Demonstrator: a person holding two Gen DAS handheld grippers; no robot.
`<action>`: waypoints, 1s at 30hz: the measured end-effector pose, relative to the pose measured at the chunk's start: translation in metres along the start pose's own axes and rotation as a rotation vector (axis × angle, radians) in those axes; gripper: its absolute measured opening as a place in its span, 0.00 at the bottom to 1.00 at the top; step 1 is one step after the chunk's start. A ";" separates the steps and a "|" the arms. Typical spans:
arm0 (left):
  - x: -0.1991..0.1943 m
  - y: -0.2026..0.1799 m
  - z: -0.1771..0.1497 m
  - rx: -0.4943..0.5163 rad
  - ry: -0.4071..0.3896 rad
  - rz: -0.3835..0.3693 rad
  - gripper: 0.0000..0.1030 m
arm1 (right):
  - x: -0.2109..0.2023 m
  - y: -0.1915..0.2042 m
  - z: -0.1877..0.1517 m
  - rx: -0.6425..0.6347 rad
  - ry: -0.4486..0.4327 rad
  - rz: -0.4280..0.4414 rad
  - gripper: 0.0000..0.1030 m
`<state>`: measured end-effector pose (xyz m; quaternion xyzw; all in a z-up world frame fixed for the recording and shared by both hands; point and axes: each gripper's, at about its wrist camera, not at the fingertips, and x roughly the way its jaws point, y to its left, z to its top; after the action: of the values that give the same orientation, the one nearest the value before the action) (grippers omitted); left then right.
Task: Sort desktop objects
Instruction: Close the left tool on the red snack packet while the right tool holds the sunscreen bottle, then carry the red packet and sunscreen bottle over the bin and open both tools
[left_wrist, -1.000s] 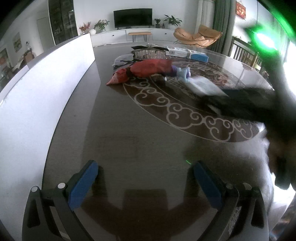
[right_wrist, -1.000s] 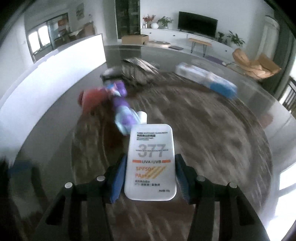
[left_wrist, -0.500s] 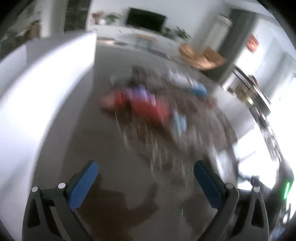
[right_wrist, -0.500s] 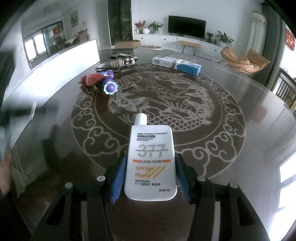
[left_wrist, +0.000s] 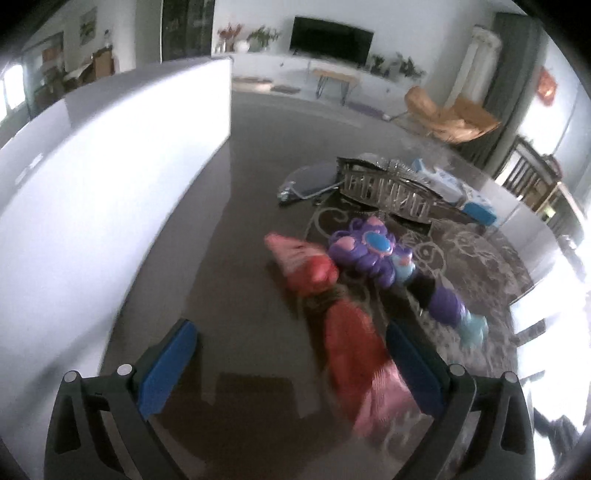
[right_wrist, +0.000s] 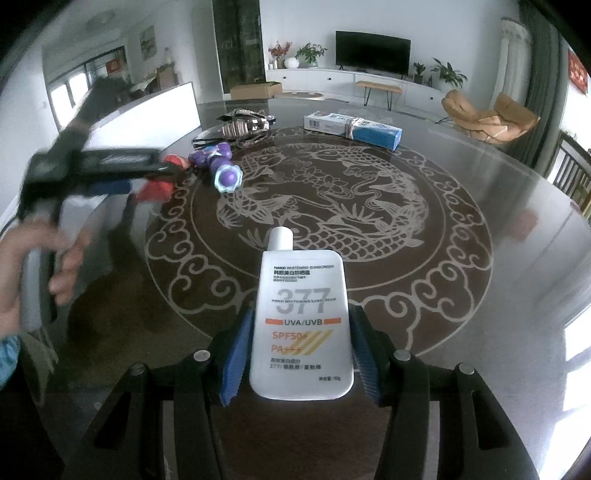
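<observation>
Seemingly early on, the right tongs (right_wrist: 301, 350) pinch only the sunscreen bottle (right_wrist: 301, 328), while the spread left tongs (left_wrist: 291, 365) hover over the red packet (left_wrist: 354, 354), with purple toy (left_wrist: 369, 251), toothpaste box (right_wrist: 352, 125) at 12 o'clock unsorted on the counter (right_wrist: 498, 221).

White sunscreen bottle (right_wrist: 301, 325) cap-forward; red packet (left_wrist: 351, 354), purple toy (left_wrist: 369, 251) on table
</observation>
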<state>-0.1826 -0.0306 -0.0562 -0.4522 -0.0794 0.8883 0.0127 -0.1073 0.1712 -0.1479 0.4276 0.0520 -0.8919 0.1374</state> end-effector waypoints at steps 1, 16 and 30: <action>-0.002 0.003 -0.002 0.001 -0.002 -0.012 1.00 | 0.000 0.000 0.000 0.000 0.000 -0.001 0.51; 0.003 -0.026 -0.008 0.250 0.047 0.000 0.17 | 0.008 0.002 0.001 -0.020 0.041 -0.028 0.90; -0.142 -0.007 -0.043 0.191 -0.168 -0.239 0.17 | -0.044 0.044 0.046 -0.044 -0.028 0.045 0.50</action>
<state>-0.0644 -0.0315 0.0335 -0.3602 -0.0487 0.9187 0.1547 -0.1023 0.1283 -0.0836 0.4129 0.0599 -0.8933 0.1673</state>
